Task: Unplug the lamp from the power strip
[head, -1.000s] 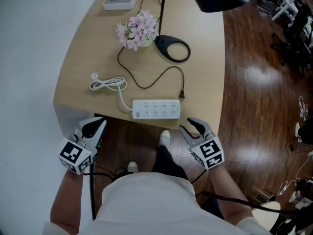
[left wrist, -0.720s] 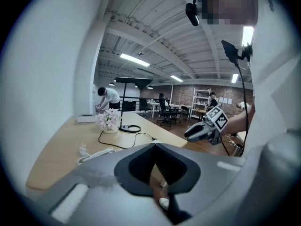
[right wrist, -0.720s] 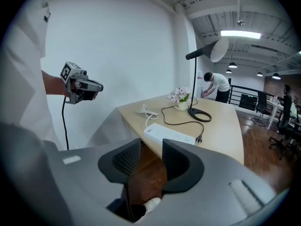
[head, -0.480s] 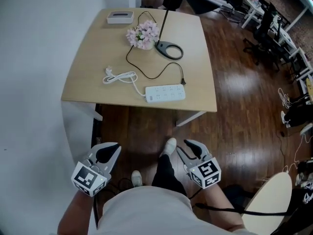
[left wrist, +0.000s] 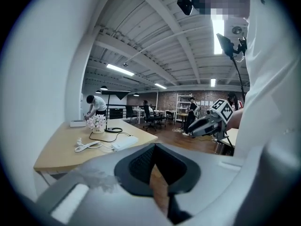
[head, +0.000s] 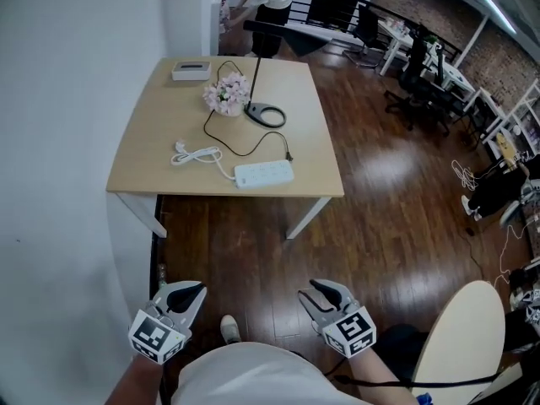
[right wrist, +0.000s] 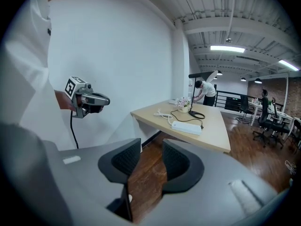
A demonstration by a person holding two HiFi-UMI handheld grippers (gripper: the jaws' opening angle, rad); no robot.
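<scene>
Lamp plug (head: 288, 155) lies on the surface (head: 143, 171) beside the power strip (head: 263, 174), apparently out. Grippers therefore hang well clear: left gripper (head: 197, 291) fingers together, right gripper (head: 310, 293) fingers slightly parted, both empty.

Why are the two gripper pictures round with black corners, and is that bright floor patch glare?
Left and right gripper views: wide-angle lens, bent edges, black corners; head view: yes, the wooden floor mirrors light beside the table.

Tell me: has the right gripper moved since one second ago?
Yes. The right gripper has drawn back from the table, with floor now between them.
</scene>
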